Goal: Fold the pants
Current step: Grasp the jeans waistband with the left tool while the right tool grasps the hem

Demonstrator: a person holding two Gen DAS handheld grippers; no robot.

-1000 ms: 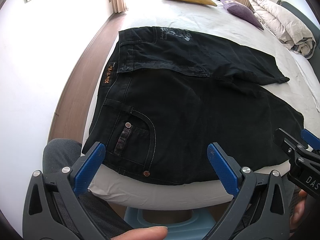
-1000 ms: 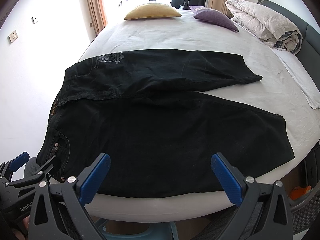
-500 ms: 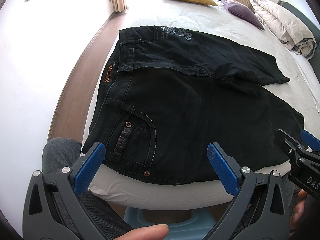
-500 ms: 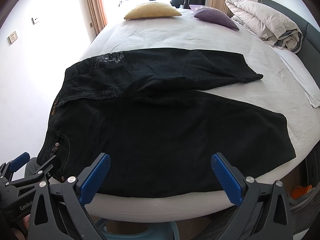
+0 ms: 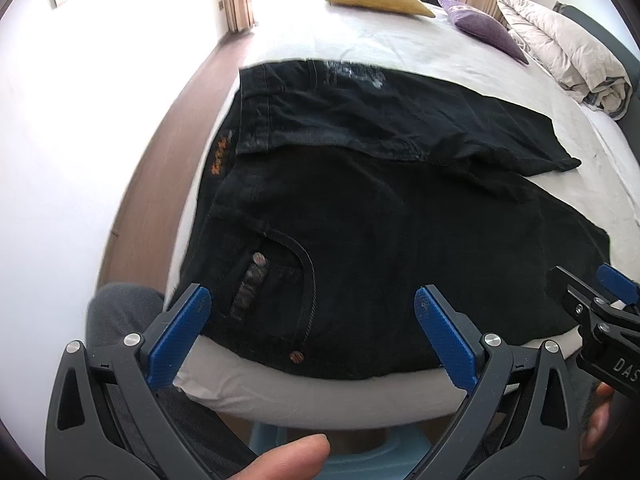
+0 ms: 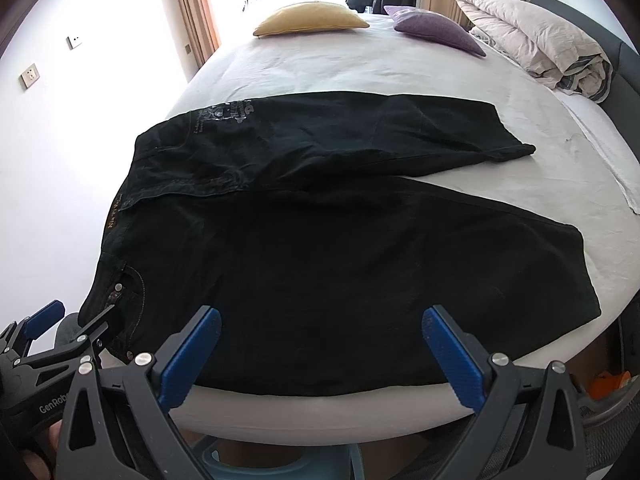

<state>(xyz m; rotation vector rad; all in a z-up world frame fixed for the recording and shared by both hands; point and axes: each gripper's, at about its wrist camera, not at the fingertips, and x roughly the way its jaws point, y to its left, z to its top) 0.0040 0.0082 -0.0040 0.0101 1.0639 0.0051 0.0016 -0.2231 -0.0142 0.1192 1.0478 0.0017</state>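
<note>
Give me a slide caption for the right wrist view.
Open right tongs face black jeans spread on a white bed.

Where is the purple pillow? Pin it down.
In the right wrist view the purple pillow lies at the bed's far end, right of the yellow pillow and left of the rolled duvet.

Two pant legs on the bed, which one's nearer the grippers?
The lower leg, the wide one lying along the bed's near edge right in front of both open grippers. The other leg lies farther up the bed, toward the pillows, ending in a narrow cuff.
</note>
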